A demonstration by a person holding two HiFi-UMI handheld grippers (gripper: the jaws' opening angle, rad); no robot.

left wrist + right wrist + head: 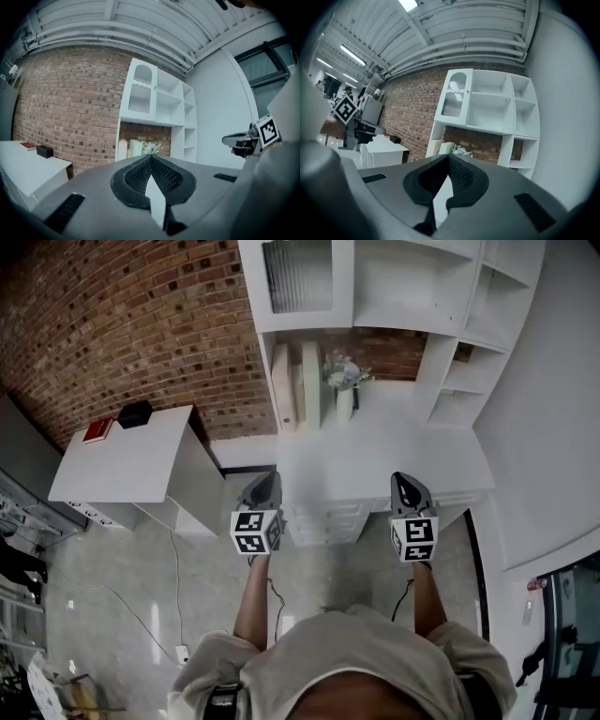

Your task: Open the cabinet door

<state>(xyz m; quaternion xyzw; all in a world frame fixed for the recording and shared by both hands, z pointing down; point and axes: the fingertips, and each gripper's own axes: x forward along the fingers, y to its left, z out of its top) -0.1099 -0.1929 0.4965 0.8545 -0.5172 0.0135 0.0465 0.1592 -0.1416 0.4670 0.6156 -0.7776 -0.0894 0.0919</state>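
The white shelf unit has one cabinet door [298, 276] with ribbed glass at its upper left, and it stands closed. The same door [140, 90] shows in the left gripper view and again [454, 98] in the right gripper view, some way ahead of both grippers. My left gripper [265, 486] and right gripper [410, 486] are held level side by side, in front of the desk and well short of the door. The left gripper's [151, 156] jaws meet at the tip with nothing between them. So do the right gripper's [448, 156].
A white desk with drawers [328, 517] sits below the shelves, carrying a vase of flowers [345, 381] and upright white boards [298, 385]. A white side table [131, 460] at left holds a red book [97, 430] and a black box [135, 413]. Cables lie on the floor.
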